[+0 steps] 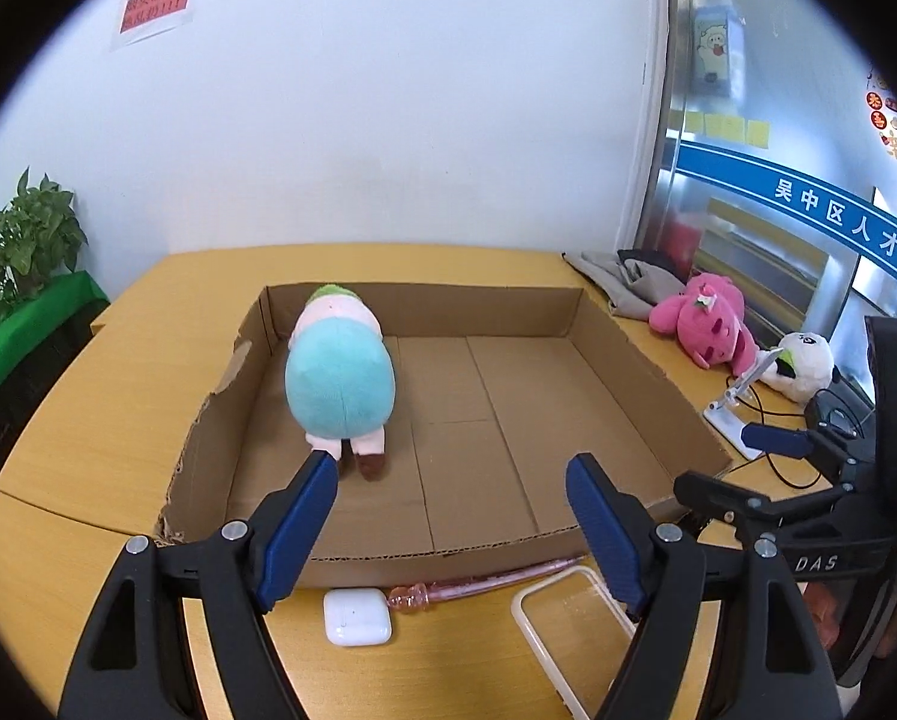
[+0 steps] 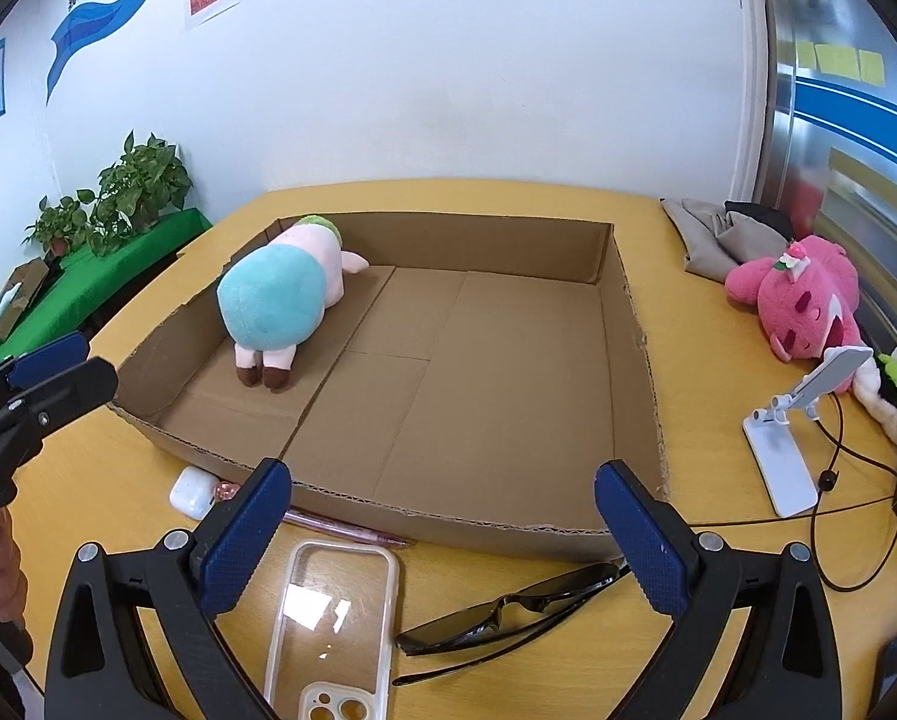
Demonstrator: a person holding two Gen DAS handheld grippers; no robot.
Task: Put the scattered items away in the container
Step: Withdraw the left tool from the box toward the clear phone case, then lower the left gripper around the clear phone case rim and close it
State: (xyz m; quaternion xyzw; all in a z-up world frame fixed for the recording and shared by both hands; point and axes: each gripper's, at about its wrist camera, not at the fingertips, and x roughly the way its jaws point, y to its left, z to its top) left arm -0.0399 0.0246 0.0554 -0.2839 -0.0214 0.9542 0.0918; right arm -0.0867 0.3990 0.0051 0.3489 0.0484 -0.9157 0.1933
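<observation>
Both claws, left claw (image 1: pixel 451 471) and right claw (image 2: pixel 442 480), gaped empty near the cardboard box (image 2: pixel 634 324) holding one plush toy (image 2: pixel 274 294). The phone case (image 2: pixel 334 612) on the counter (image 2: pixel 718 360) looked next, needing a descent.

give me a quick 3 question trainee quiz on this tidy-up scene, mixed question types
1. True or false: the teal plush toy lies inside the cardboard box.
2. Which item lies nearest the right gripper? A) clear phone case B) pink plush C) white phone stand
3. Fill in: the white earbuds case sits beside a pink ____.

Key: 1 true; 2 A; 3 pen.
</observation>
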